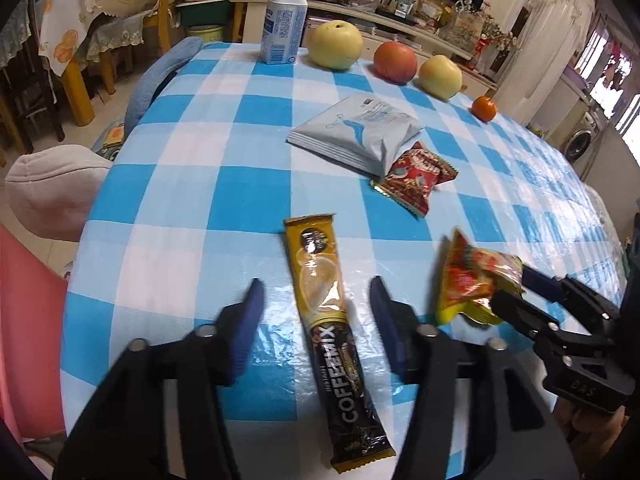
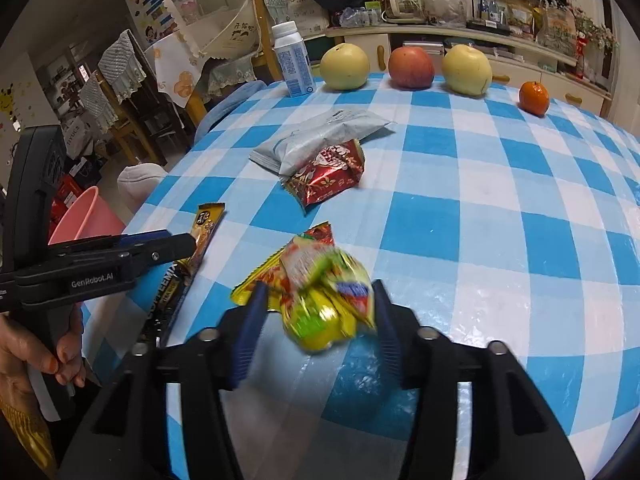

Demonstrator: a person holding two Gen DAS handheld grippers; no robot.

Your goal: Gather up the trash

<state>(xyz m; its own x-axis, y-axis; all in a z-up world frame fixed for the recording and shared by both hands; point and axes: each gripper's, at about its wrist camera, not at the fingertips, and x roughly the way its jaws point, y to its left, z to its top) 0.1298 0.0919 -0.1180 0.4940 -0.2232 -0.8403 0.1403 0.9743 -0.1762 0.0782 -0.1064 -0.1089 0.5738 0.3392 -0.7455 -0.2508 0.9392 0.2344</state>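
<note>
The coffee mix sachet (image 1: 338,332) lies flat on the checked tablecloth (image 1: 192,208), lengthwise between the fingers of the left gripper (image 1: 316,292). The jaws stand apart, one on each side of the sachet, and neither pad touches it. This straddling placement suits a pinch across the narrow width.

Just beside it lies the yellow snack wrapper (image 2: 320,300), crumpled and blurred. The right gripper (image 2: 318,294) has its jaws open around the wrapper; the pads stand very near its sides, but a firm press cannot be confirmed. In the left wrist view one fingertip of this gripper meets the wrapper's edge.

Further out, a red candy wrapper (image 1: 416,176) rests partly under the open end of a grey-white pouch (image 1: 356,132). These appear to be remaining trash.

Along the far edge stand a white bottle (image 1: 284,20), two yellow pears, a red apple (image 1: 395,61) and a small orange (image 1: 483,109). A pink bin (image 2: 86,220) sits below the near-left table edge, probably the collection point.
</note>
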